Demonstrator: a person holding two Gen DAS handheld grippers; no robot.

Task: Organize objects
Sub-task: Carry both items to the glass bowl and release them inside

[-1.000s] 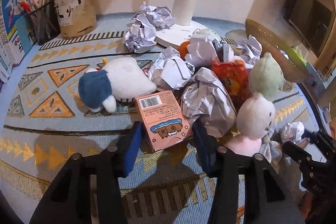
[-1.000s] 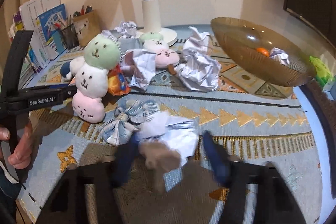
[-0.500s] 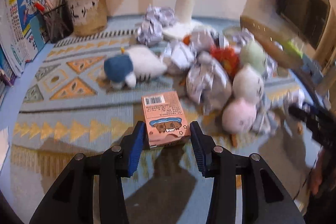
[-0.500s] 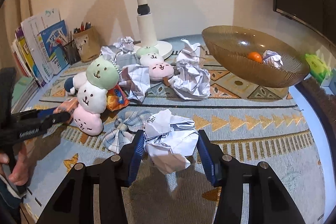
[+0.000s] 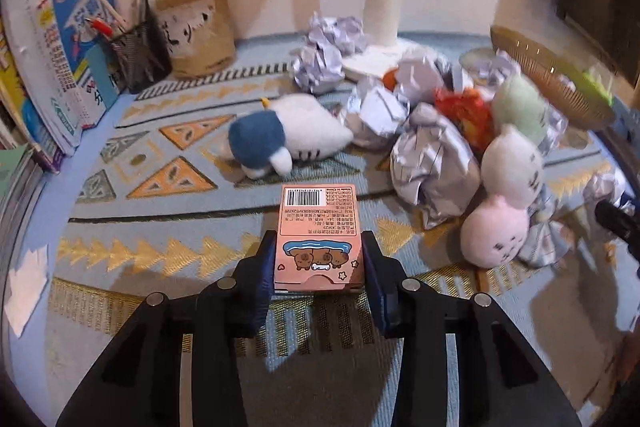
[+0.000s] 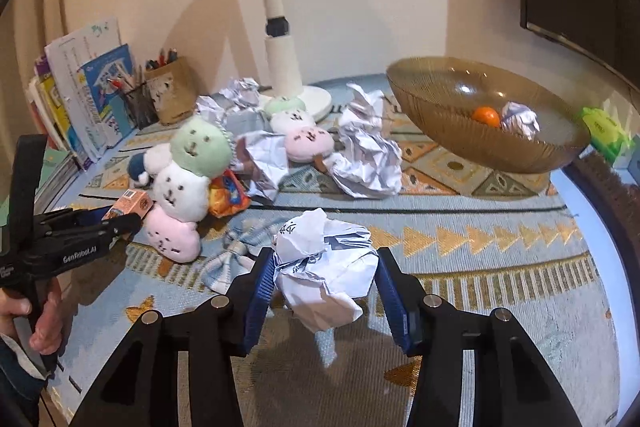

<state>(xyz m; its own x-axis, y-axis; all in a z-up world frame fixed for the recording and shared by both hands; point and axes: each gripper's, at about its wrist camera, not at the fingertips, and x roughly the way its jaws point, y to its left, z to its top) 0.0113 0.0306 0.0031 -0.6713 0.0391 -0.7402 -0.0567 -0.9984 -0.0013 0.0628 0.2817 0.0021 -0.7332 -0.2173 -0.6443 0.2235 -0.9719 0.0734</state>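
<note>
A patterned blue and gold cloth (image 5: 132,251) covers the table, strewn with soft toys and crumpled paper, with books (image 5: 68,67) and pen holders (image 5: 196,35) at the far left and a lamp stand (image 6: 280,59) against the wall. An amber glass bowl (image 6: 452,131) sits at the far right, holding an orange (image 6: 485,116) and one paper wad (image 6: 520,119). Near centre, the right gripper (image 6: 325,279) is closed partway around a crumpled paper ball (image 6: 324,267), which appears lifted clear of the cloth. The left gripper (image 5: 319,263) clamps a small pink box (image 5: 319,235) printed with cartoon animals, barcode end pointing away, above the near middle of the table, just short of a blue and white plush (image 5: 288,139). The step in hand looks like carrying two picked items off to their places. The paper ball would likely go right and far, over the bowl rim, before release; where the box belongs cannot be told.
</note>
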